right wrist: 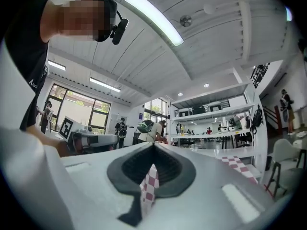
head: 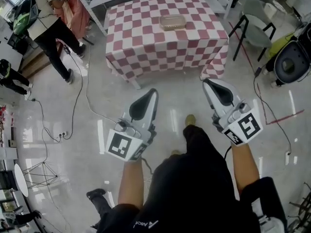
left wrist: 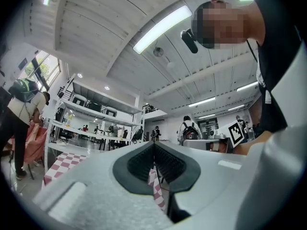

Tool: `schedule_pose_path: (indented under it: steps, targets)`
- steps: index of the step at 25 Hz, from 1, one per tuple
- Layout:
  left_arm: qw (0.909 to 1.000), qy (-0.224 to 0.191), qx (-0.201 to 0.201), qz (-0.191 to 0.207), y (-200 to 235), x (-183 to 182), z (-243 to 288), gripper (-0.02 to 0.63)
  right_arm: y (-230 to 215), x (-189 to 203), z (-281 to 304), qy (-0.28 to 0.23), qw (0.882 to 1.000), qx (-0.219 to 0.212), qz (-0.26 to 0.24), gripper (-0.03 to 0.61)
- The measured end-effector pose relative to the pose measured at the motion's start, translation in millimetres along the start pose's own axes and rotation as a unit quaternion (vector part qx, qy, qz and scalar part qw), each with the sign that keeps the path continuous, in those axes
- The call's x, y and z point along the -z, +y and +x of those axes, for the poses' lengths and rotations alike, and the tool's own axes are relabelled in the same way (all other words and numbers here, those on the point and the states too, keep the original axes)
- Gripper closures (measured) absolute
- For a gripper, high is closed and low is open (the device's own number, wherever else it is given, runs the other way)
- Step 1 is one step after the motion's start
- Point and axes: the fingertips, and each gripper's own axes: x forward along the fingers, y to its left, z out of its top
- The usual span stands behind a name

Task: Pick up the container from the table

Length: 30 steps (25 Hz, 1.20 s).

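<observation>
A shallow tan container [head: 172, 21] with a lid lies on the far middle of the table [head: 146, 42], which wears a red-and-white checked cloth. Both grippers hover over the floor, short of the table's near edge and apart from the container. My left gripper [head: 153, 91] points toward the table with its jaws together and nothing in them. The right gripper [head: 206, 82] is also shut and empty. In the left gripper view the left gripper [left wrist: 153, 144] has its pads meeting, with checked cloth showing beyond. The right gripper view shows the right gripper [right wrist: 154, 145] likewise closed.
A person [head: 48, 25] stands at the table's far left. Cables and a power strip [head: 62, 135] lie on the shiny floor at left. A grey chair [head: 253, 28] and a round black device [head: 291, 62] stand right of the table. My own shoe [head: 190, 120] is between the grippers.
</observation>
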Motion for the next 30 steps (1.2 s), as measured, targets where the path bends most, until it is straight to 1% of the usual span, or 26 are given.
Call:
schedule_pose_path:
  steps: [5, 10, 16, 22, 25, 30]
  targets:
    - [1.0, -0.003, -0.006, 0.003, 39, 11, 43, 0.603, -46, 14, 41, -0.004, 1.0, -0.007, -0.011, 0.575]
    - [0.9997, -0.008, -0.021, 0.008, 87, 18, 117, 0.603, -126, 16, 93, -0.011, 1.0, -0.019, -0.019, 0.575]
    - [0.9987, 0.014, -0.046, 0.017, 152, 47, 205, 0.603, -216, 32, 156, -0.005, 0.999, -0.036, -0.033, 0.575]
    - [0.9974, 0.023, -0.065, 0.021, 207, 68, 282, 0.603, -292, 53, 216, 0.009, 0.997, -0.063, -0.033, 0.575]
    - [0.9971, 0.021, -0.07, 0.022, 227, 73, 308, 0.603, -318, 60, 242, 0.01, 0.997, -0.075, -0.033, 0.575]
    - [0.9976, 0.022, -0.06, 0.027, 256, 76, 337, 0.603, -342, 73, 282, 0.03, 0.995, -0.086, -0.041, 0.575]
